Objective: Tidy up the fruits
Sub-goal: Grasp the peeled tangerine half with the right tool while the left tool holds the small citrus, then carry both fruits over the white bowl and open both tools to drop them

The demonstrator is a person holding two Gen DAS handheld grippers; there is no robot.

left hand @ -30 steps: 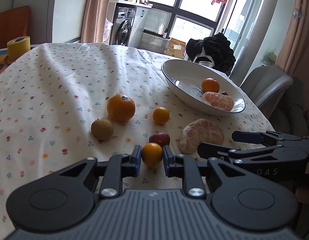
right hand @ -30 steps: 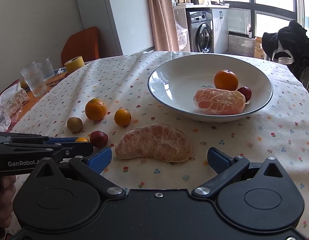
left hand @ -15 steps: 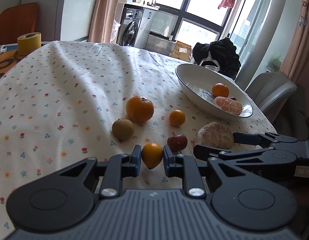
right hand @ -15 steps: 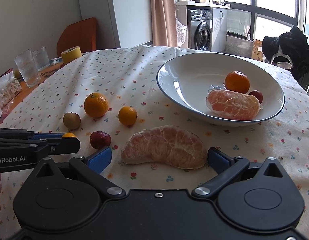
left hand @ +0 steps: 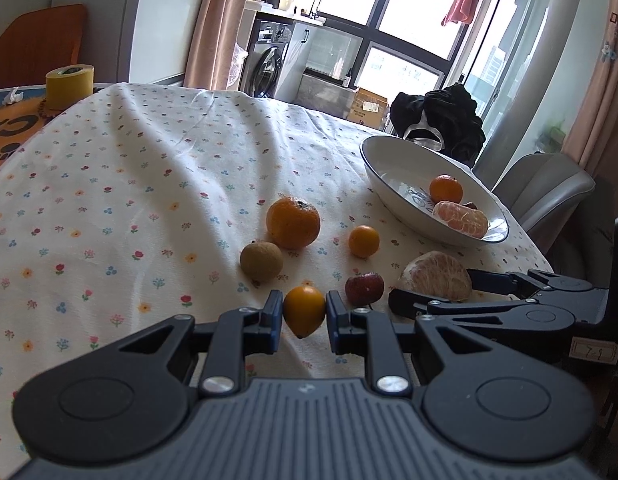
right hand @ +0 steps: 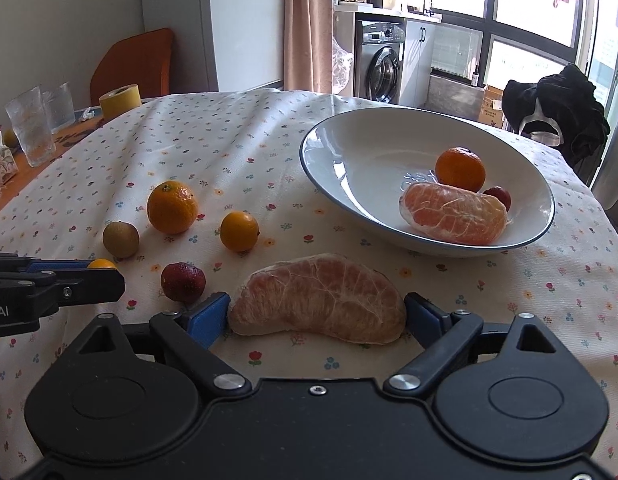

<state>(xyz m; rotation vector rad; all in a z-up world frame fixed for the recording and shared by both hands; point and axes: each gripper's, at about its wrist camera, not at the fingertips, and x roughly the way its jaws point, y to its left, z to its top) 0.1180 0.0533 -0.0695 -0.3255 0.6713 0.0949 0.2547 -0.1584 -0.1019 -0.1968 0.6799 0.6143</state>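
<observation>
1. Gripping a small orange kumquat (left hand: 304,310), the left gripper (left hand: 301,312) has both pads pressed against it, above the floral tablecloth (left hand: 149,184).
2. Right view: right gripper (right hand: 317,312) set wide, pads touching both ends of the peeled pomelo segment (right hand: 317,300) on the cloth, near the white bowl (right hand: 349,152).

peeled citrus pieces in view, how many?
2. One peeled piece lies in the bowl; the other sits on the tablecloth between the right gripper fingers. None hidden, apparently.
</observation>
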